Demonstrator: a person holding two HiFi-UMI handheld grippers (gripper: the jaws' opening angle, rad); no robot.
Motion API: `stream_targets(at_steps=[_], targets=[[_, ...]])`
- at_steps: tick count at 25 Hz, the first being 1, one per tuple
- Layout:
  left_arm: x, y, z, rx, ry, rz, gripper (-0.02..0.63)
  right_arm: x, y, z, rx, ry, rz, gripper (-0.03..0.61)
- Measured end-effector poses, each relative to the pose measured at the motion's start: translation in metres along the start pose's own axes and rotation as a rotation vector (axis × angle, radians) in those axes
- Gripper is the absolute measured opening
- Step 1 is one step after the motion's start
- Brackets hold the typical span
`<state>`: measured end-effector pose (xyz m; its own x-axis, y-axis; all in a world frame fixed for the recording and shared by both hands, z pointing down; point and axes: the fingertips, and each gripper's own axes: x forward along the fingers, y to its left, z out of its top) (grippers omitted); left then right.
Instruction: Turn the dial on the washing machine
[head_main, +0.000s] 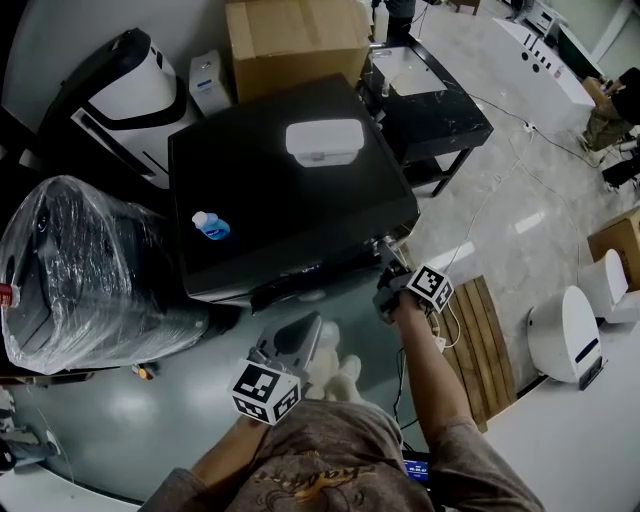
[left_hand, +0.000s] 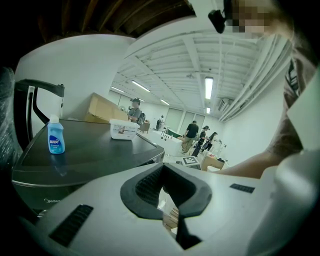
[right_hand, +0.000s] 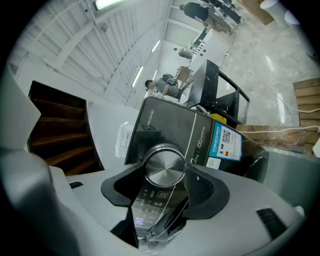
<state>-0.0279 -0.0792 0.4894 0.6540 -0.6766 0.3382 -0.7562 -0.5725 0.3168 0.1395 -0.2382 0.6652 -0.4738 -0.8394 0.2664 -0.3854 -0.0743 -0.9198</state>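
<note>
One washing machine (head_main: 290, 190), one dial (right_hand: 164, 169), two grippers. Seeing right gripper (right_hand: 165, 171) clamped on dial at 12 o'clock, left gripper (left_hand: 163, 165) closed, empty.

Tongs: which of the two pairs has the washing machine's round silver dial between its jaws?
Right tongs: the round silver dial sits between their jaws; the left tongs are empty.

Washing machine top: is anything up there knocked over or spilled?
No, nothing stands out. The blue bottle stands upright and the white box sits flat on the washing machine. I see no spill.
</note>
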Motion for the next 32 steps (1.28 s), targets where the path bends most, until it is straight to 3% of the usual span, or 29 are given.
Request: stream_targets(at_steps=[8,13,15,26,32], targets=[[0.001,0.002,-0.001,-0.007,0.005,0.0,-0.003,0.001,-0.005,0.0,0.196,-0.031,0.018,0.247],[0.001,-0.001,-0.002,-0.006,0.005,-0.002,-0.002,-0.001,-0.01,-0.002,0.395,-0.072,0.04,0.247],[0.0,-0.001,-0.003,-0.004,0.005,-0.003,-0.003,-0.002,-0.009,-0.003,0.395,-0.072,0.031,0.247],[-0.004,0.005,-0.004,-0.014,0.005,0.006,-0.003,-0.006,0.01,0.005,-0.053,-0.036,-0.029,0.262],[-0.002,0.001,-0.004,-0.015,0.005,-0.002,-0.003,-0.007,0.016,-0.005,-0.588,0.065,-0.103,0.264]])
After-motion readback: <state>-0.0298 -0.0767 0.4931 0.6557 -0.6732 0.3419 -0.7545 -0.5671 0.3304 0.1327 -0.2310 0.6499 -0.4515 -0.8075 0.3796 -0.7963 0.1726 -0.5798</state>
